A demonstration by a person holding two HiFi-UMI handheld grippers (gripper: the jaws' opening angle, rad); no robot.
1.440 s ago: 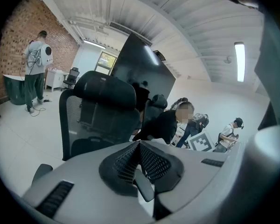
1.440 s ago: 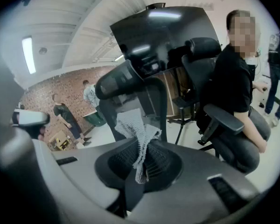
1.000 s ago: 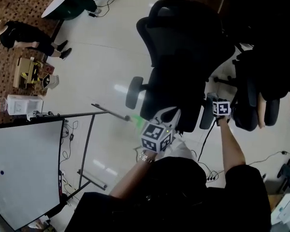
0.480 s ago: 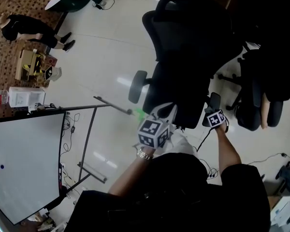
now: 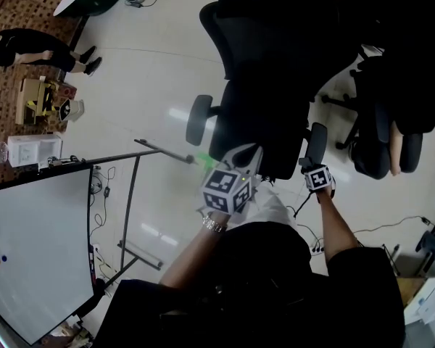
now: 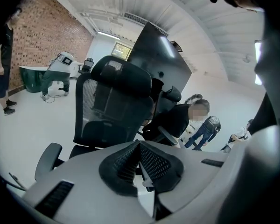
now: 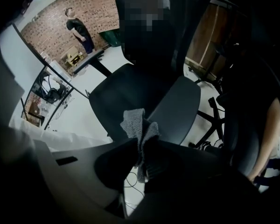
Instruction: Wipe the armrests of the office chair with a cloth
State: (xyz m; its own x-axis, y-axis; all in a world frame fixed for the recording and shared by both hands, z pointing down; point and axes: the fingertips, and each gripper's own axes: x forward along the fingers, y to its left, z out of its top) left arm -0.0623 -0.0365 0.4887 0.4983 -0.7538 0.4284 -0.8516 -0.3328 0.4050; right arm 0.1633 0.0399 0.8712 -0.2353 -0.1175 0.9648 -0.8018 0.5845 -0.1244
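A black office chair (image 5: 275, 71) stands in front of me, its left armrest (image 5: 199, 119) and right armrest (image 5: 317, 142) both showing in the head view. My right gripper (image 5: 315, 167) sits at the near end of the right armrest. In the right gripper view it (image 7: 142, 148) is shut on a grey knitted cloth (image 7: 139, 125), which hangs just above the armrest pad (image 7: 175, 111). My left gripper (image 5: 243, 164) hovers by the seat's front edge. Its pads (image 6: 149, 160) meet with nothing between them, and it points at the chair back (image 6: 116, 101).
A second black chair (image 5: 380, 143) stands close on the right with a person's arm (image 5: 393, 158) on it. A whiteboard (image 5: 36, 245) on a metal stand (image 5: 130, 209) fills the left. Cables (image 5: 308, 241) lie on the floor near the chair base. A person (image 5: 29, 46) stands far left.
My right gripper, with the cloth, has drawn back along the right armrest toward its near end. The left gripper has stayed by the seat front. The head view has shifted a little.
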